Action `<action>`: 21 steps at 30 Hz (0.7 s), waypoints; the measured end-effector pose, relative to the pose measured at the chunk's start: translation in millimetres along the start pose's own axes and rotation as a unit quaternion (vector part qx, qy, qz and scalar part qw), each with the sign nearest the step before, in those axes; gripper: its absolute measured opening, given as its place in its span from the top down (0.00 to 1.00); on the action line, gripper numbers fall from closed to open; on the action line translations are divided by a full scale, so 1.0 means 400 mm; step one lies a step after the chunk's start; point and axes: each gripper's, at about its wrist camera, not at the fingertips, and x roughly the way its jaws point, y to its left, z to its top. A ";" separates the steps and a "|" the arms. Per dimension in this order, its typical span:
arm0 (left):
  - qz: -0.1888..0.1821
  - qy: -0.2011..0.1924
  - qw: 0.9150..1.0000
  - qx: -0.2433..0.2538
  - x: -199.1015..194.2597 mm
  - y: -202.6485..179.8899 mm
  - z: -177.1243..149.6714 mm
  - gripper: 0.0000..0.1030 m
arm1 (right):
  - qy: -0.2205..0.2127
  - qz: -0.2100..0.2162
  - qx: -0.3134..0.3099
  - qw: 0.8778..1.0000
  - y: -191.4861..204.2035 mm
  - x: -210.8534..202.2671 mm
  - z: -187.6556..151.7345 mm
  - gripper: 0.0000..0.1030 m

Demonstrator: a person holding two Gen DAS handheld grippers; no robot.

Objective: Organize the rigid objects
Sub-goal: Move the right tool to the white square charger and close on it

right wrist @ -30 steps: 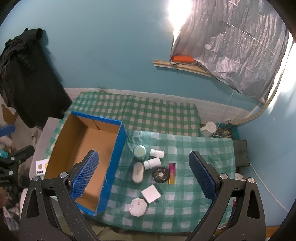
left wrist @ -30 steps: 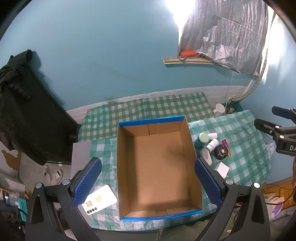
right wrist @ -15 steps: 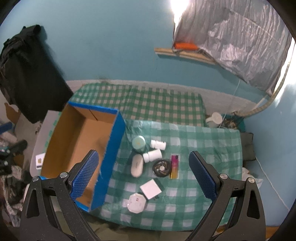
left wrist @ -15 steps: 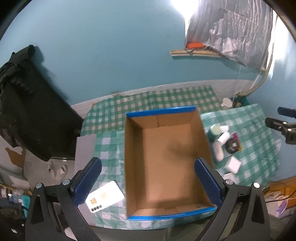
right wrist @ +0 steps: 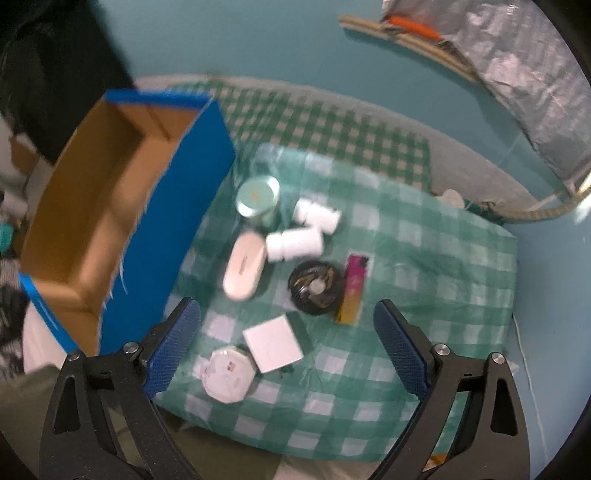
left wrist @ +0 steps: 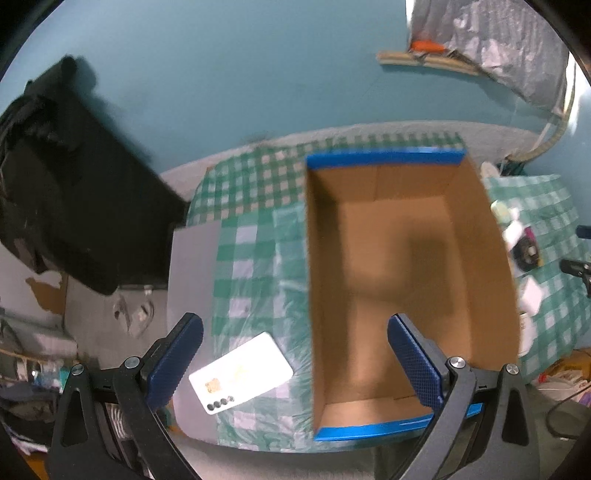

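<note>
An empty blue-edged cardboard box (left wrist: 406,280) (right wrist: 110,206) lies open on the green checked cloth (right wrist: 424,258). Right of it sit a teal-lidded jar (right wrist: 257,195), two white bottles (right wrist: 295,242), a white oval case (right wrist: 244,267), a black round fan (right wrist: 316,288), a pink-yellow lighter (right wrist: 352,290), a white square box (right wrist: 273,343) and a white round case (right wrist: 229,374). A white phone (left wrist: 240,373) lies left of the box. My left gripper (left wrist: 295,362) hovers open over the box's near-left corner. My right gripper (right wrist: 288,354) hangs open above the square box.
A black garment (left wrist: 62,199) hangs at the left against the teal wall. A grey sheet (left wrist: 192,266) lies under the cloth's left edge. Silver foil (right wrist: 517,62) and a wooden ledge with an orange item (right wrist: 413,24) are on the wall. Clutter sits at the bottom left.
My left gripper has swung left, so the box now sits right of centre and the phone is nearer. My right gripper has dropped closer to the small items, which look larger.
</note>
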 end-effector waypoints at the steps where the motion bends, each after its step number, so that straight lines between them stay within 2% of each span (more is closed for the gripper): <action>1: 0.002 0.008 1.000 -0.001 0.017 0.008 -0.008 0.02 | 0.003 0.001 -0.007 1.000 0.005 0.014 -0.004 0.08; 6: -0.008 0.043 0.999 -0.015 0.082 0.028 -0.041 0.06 | 0.026 0.005 -0.036 0.999 0.027 0.083 -0.030 0.08; 10: -0.036 0.069 0.996 -0.037 0.137 0.038 -0.075 0.06 | 0.042 0.000 -0.049 0.998 0.030 0.127 -0.048 0.08; 15: -0.037 0.112 0.992 -0.040 0.203 0.024 -0.110 0.28 | 0.065 -0.007 -0.049 0.997 0.020 0.175 -0.076 0.08; 21: -0.040 0.138 0.988 -0.048 0.246 0.017 -0.140 0.41 | 0.086 -0.006 -0.041 0.995 0.011 0.217 -0.105 0.14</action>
